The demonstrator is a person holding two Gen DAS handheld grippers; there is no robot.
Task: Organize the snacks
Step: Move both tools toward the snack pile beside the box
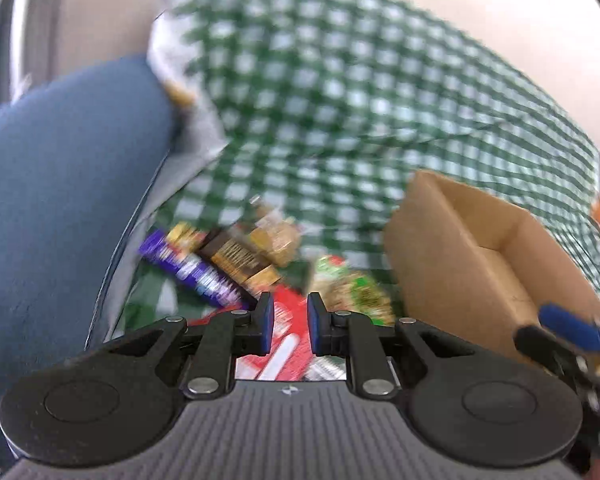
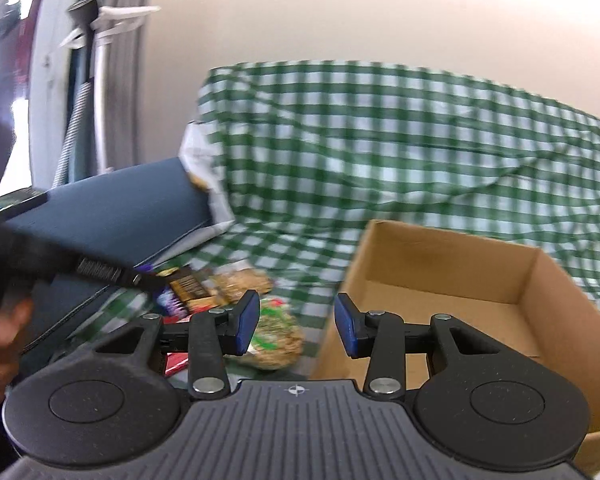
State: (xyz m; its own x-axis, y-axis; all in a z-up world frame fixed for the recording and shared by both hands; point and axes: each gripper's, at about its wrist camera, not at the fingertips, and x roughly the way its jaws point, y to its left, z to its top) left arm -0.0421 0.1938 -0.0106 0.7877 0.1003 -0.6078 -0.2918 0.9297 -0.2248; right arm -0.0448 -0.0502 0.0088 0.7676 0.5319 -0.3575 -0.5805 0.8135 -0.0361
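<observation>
A pile of snacks lies on a green checked cloth (image 1: 340, 100): a purple bar (image 1: 192, 272), a brown-and-gold pack (image 1: 240, 260), a clear bag of biscuits (image 1: 276, 236), a green-and-red bag (image 1: 352, 284) and a red pack (image 1: 288, 320). My left gripper (image 1: 291, 322) is open a little, empty, just above the red pack. An open cardboard box (image 1: 480, 256) stands to the right, and it looks empty. My right gripper (image 2: 296, 324) is open and empty, between the green-and-red bag (image 2: 276, 340) and the box (image 2: 452, 292). The view is blurred.
A blue cushion (image 1: 60, 200) lies left of the snacks, with a white bag (image 1: 180, 60) behind it. The cloth rises up a backrest. A beige wall stands behind. My right gripper shows at the right edge of the left wrist view (image 1: 568, 332).
</observation>
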